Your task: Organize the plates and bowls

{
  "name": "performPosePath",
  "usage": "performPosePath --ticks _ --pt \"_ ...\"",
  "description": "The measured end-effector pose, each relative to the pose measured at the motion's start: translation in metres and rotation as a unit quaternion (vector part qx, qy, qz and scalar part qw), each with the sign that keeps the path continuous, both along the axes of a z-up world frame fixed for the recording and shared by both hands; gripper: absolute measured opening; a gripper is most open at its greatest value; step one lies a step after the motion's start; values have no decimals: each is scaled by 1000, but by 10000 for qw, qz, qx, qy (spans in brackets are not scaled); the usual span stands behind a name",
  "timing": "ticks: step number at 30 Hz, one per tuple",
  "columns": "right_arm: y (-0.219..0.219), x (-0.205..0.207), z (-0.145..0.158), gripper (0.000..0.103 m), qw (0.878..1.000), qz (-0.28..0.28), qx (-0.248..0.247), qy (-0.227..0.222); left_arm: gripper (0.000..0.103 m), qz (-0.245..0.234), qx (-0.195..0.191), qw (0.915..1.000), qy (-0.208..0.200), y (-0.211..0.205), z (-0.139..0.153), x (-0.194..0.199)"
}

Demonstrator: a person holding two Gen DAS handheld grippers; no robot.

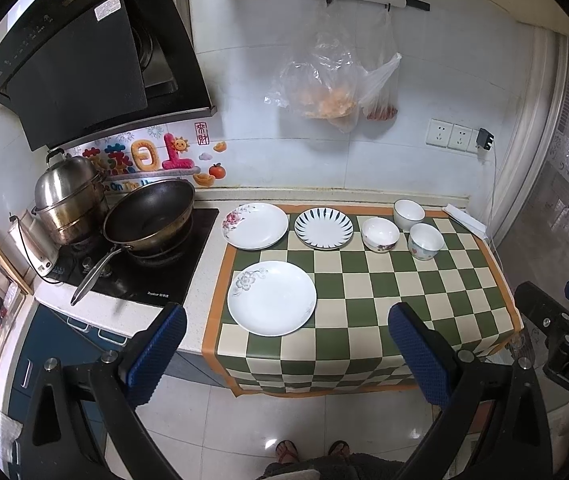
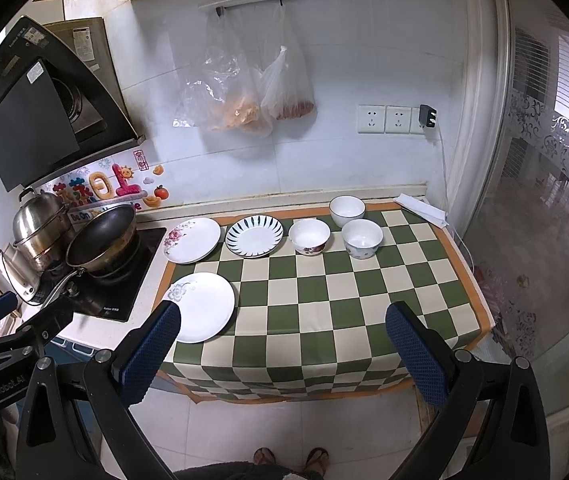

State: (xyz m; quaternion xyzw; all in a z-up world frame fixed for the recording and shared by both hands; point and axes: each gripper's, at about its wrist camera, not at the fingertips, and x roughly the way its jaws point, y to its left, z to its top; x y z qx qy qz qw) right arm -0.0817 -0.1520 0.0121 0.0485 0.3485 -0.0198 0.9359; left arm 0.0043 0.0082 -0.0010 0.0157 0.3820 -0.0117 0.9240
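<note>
Three plates lie on the checked cloth (image 1: 364, 304): a white plate with a grey flower (image 1: 271, 298) at the front left, a pink-flower plate (image 1: 256, 225) at the back left, and a blue-striped plate (image 1: 323, 227) beside it. Three bowls stand at the back right: a floral bowl (image 1: 380, 233), a plain white bowl (image 1: 409, 213) and a patterned bowl (image 1: 425, 241). The same plates (image 2: 200, 306) and bowls (image 2: 309, 236) show in the right wrist view. My left gripper (image 1: 284, 356) and my right gripper (image 2: 284, 352) are open and empty, held back above the front edge of the counter.
A stove (image 1: 140, 268) on the left carries a wok (image 1: 150, 214), a steel steamer pot (image 1: 69, 196) and a kettle (image 1: 36, 246). A range hood (image 1: 84, 64) hangs above. Plastic bags (image 1: 332, 80) hang on the wall. A folded white cloth (image 1: 466, 220) lies at the back right corner.
</note>
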Motion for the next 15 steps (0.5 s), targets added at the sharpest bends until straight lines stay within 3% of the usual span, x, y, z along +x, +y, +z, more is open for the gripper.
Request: performPosePath --ticks 15 --pt "2 1 1 103 10000 -9 -19 -9 103 -13 -39 10000 -5 -2 1 5"
